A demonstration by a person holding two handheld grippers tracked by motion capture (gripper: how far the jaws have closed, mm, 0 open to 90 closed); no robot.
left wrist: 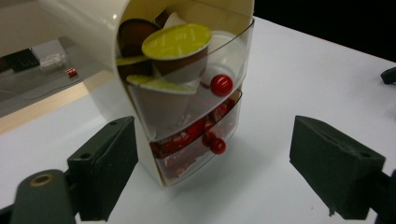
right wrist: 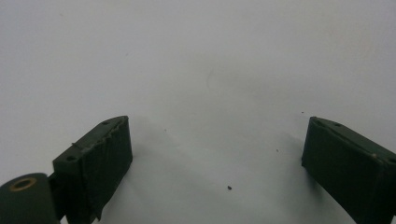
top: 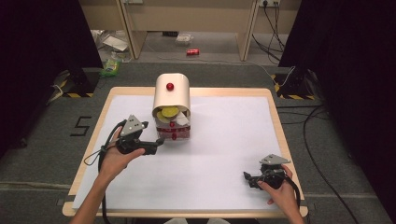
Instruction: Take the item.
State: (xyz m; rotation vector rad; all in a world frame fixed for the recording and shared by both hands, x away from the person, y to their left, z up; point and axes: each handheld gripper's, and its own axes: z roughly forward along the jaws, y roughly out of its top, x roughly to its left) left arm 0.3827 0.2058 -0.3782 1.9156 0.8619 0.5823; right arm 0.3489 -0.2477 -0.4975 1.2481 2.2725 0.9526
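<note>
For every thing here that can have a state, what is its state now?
Left gripper: open, empty, facing the cabinet.
Right gripper: open, empty, over the white table.
Cabinet: upright.
Top drawer: closed, full of capsules.
Bottom drawer: closed, holds red packets.

One sign can be read: a black figure "5" [top: 80,125], drawn in straight angular strokes, stands on the grey floor [top: 42,149] to the left of the table [top: 95,126] in the high view. The red can [top: 192,52] lying on the floor beyond the table is too small for its print to be made out. The red packets [left wrist: 187,135] in the lower drawer carry print that is too blurred to read.
</note>
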